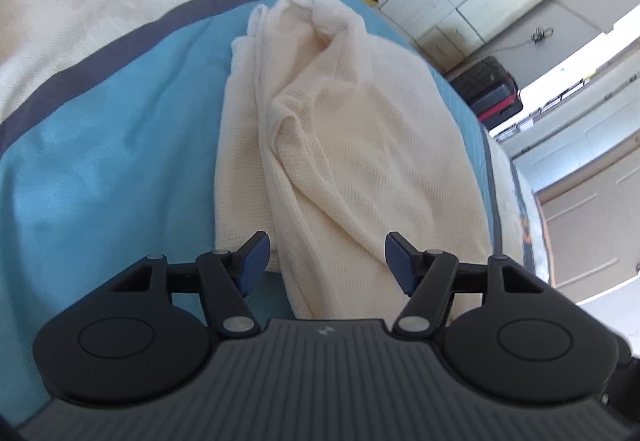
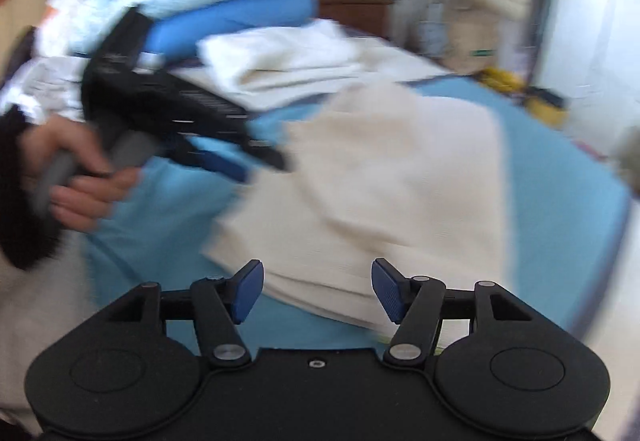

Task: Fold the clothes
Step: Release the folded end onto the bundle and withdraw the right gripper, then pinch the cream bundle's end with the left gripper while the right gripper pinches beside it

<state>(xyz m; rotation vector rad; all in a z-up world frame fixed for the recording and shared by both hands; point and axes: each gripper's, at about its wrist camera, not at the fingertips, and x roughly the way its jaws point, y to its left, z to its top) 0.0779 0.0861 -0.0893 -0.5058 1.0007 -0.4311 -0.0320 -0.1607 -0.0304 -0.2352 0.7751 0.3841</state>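
Left wrist view shows the cream knit garment [image 1: 352, 145] lying rumpled on the blue bed cover [image 1: 112, 169], soft and floppy, best pinched at a near edge, with the left gripper [image 1: 327, 261] and right gripper [image 2: 318, 291] both wide open, holding nothing.

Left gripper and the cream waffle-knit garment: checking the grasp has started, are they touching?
Cannot tell. In the left wrist view the open left gripper straddles the cream waffle-knit garment, but contact isn't visible; the right wrist view is blurred.
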